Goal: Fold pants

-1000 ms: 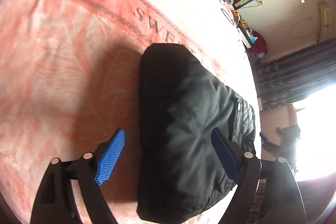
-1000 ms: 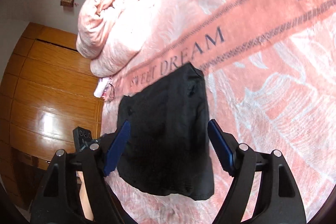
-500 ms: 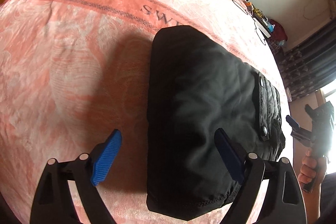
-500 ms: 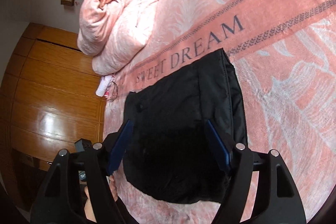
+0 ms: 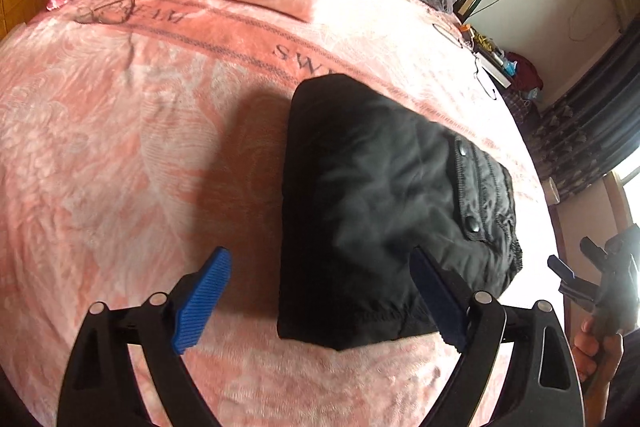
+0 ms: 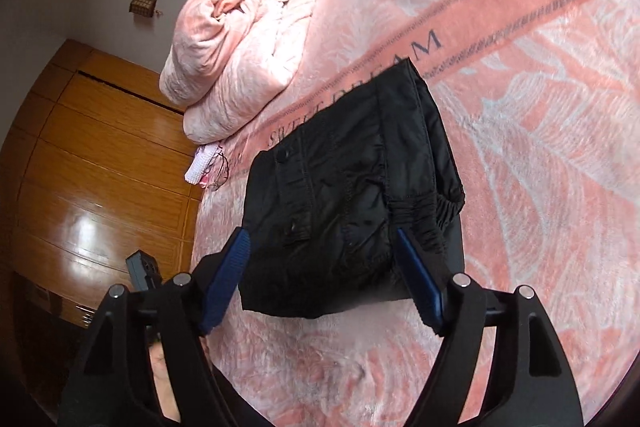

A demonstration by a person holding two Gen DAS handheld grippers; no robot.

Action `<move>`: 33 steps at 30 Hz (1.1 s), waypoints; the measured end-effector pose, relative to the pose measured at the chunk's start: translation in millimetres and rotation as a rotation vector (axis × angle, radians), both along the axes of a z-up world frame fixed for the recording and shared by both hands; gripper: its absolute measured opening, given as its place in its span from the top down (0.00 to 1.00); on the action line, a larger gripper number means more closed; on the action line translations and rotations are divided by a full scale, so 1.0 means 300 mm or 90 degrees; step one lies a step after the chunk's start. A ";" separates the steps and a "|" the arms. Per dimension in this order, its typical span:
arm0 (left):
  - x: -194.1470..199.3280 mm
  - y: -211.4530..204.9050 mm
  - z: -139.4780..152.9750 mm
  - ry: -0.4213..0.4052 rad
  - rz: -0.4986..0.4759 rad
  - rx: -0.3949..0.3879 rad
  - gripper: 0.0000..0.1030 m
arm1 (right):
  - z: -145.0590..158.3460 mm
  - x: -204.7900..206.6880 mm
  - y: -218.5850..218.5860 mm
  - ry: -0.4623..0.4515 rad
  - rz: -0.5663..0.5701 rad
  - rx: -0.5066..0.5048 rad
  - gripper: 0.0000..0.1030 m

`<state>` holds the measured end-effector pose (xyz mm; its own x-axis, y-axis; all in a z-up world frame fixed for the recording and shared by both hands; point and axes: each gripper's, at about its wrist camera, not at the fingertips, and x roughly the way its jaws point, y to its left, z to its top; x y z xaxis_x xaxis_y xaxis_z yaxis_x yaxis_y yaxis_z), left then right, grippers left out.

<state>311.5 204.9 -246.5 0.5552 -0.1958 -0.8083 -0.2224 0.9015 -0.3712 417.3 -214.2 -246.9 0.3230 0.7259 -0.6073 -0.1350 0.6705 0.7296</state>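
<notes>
The black pants [image 5: 384,203] lie folded into a compact block on the pink blanket [image 5: 120,147]; they also show in the right wrist view [image 6: 348,199], with snap buttons and an elastic waistband on top. My left gripper [image 5: 320,301] is open and empty, hovering above the near edge of the pants. My right gripper [image 6: 320,279] is open and empty, above the other side of the pants. The right gripper also shows at the right edge of the left wrist view [image 5: 576,279].
A rolled pink quilt [image 6: 240,47] lies beyond the pants on the bed. A small pink-white cloth and eyeglasses [image 6: 208,171] sit near the bed's edge. A wooden wardrobe [image 6: 80,167] stands beside the bed. Clutter and curtains [image 5: 580,123] fill the far side.
Both grippers have pulled back and up from the folded pants, staying open. The pants lie still.
</notes>
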 end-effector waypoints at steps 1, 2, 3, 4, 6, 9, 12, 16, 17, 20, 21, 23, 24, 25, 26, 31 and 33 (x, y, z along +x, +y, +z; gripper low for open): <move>-0.039 -0.012 0.036 -0.011 0.001 0.006 0.11 | 0.042 -0.044 -0.001 -0.017 -0.003 -0.016 0.22; -0.085 -0.026 0.075 -0.023 0.004 0.015 0.10 | 0.088 -0.100 -0.004 -0.034 -0.007 -0.029 0.19; -0.129 -0.040 0.114 -0.035 0.005 0.024 0.08 | 0.128 -0.154 -0.008 -0.053 -0.010 -0.037 0.17; -0.178 -0.057 0.154 -0.048 0.007 0.036 0.05 | 0.175 -0.220 -0.012 -0.076 -0.014 -0.049 0.12; -0.281 -0.100 0.229 -0.070 0.013 0.067 0.04 | 0.249 -0.342 -0.021 -0.102 -0.020 -0.070 0.11; -0.421 -0.163 0.315 -0.076 0.006 0.098 0.04 | 0.351 -0.521 -0.044 -0.123 -0.038 -0.083 0.09; -0.557 -0.226 0.392 -0.074 0.012 0.153 0.04 | 0.456 -0.690 -0.056 -0.158 -0.058 -0.123 0.06; -0.731 -0.311 0.501 -0.104 0.015 0.217 0.04 | 0.586 -0.896 -0.048 -0.212 -0.076 -0.188 0.04; -0.777 -0.326 0.528 -0.112 0.013 0.212 0.04 | 0.619 -0.949 -0.039 -0.229 -0.079 -0.198 0.03; -0.890 -0.362 0.593 -0.132 0.014 0.209 0.04 | 0.691 -1.077 0.007 -0.259 -0.064 -0.238 0.03; -0.924 -0.377 0.615 -0.134 0.014 0.218 0.04 | 0.710 -1.112 0.026 -0.266 -0.058 -0.253 0.03; -0.985 -0.402 0.652 -0.139 0.024 0.244 0.04 | 0.743 -1.183 0.059 -0.277 -0.056 -0.285 0.03; -1.018 -0.416 0.672 -0.143 0.027 0.262 0.04 | 0.756 -1.218 0.072 -0.286 -0.059 -0.296 0.03; -1.043 -0.427 0.687 -0.144 0.028 0.277 0.04 | 0.767 -1.250 0.084 -0.295 -0.061 -0.309 0.03; -1.071 -0.435 0.701 -0.144 0.031 0.291 0.04 | 0.777 -1.279 0.097 -0.304 -0.062 -0.325 0.03; -1.182 -0.465 0.745 -0.157 0.013 0.277 0.04 | 0.803 -1.398 0.133 -0.336 -0.072 -0.379 0.03; -1.216 -0.478 0.757 -0.158 0.007 0.277 0.04 | 0.803 -1.431 0.136 -0.340 -0.072 -0.384 0.03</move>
<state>-53.3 61.4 -19.4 0.7418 0.1373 -0.6564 -0.1857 0.9826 -0.0044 -11.9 -173.5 -5.9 0.7314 0.2684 -0.6269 -0.2708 0.9580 0.0942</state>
